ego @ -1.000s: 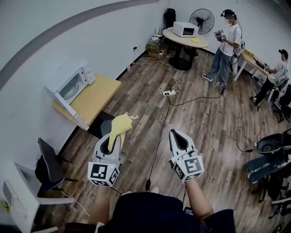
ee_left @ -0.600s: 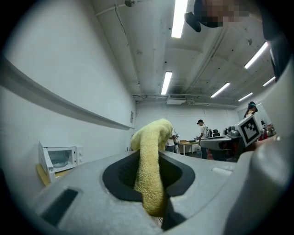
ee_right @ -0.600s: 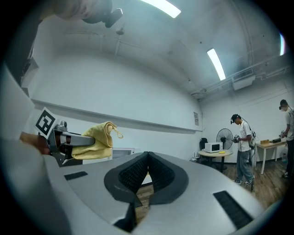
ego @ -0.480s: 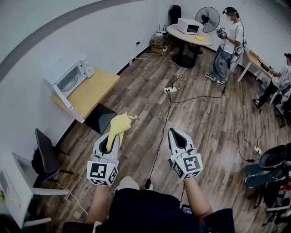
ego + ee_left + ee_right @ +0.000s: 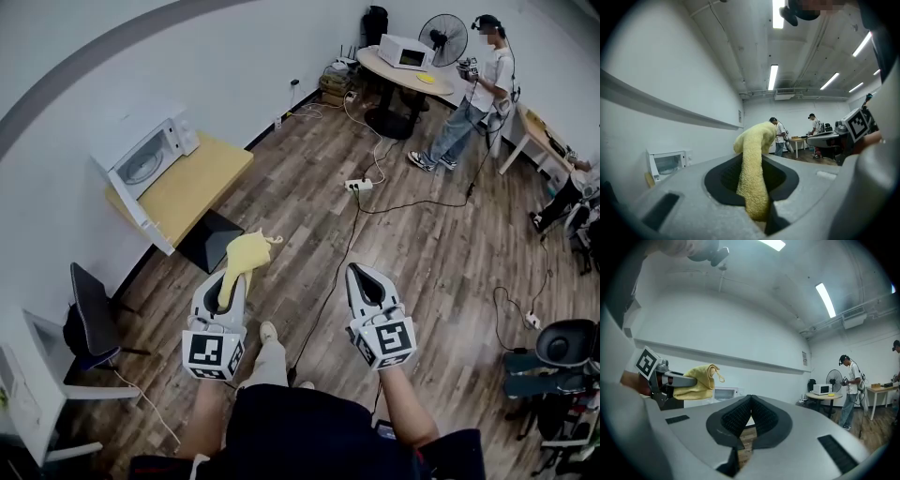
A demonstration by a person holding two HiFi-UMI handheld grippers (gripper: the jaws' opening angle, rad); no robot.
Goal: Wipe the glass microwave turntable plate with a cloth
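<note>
Wood-plank flooring runs beneath both tools. Nearest, the left gripper (image 5: 230, 286) pinches a yellow cloth (image 5: 246, 253) that is soft and light, its loose end flopping past the jaws. The right gripper (image 5: 367, 279) is pressed together on nothing. Well ahead to the left, a white microwave (image 5: 155, 150) stands open on a wooden table (image 5: 206, 183). The glass turntable plate (image 5: 142, 169) seems to lie inside, probably heavy, slippery and breakable, best steadied at its rim. No writing is legible, only square markers.

Bright ceiling strip lights, sharp focus, fisheye-curved edges
</note>
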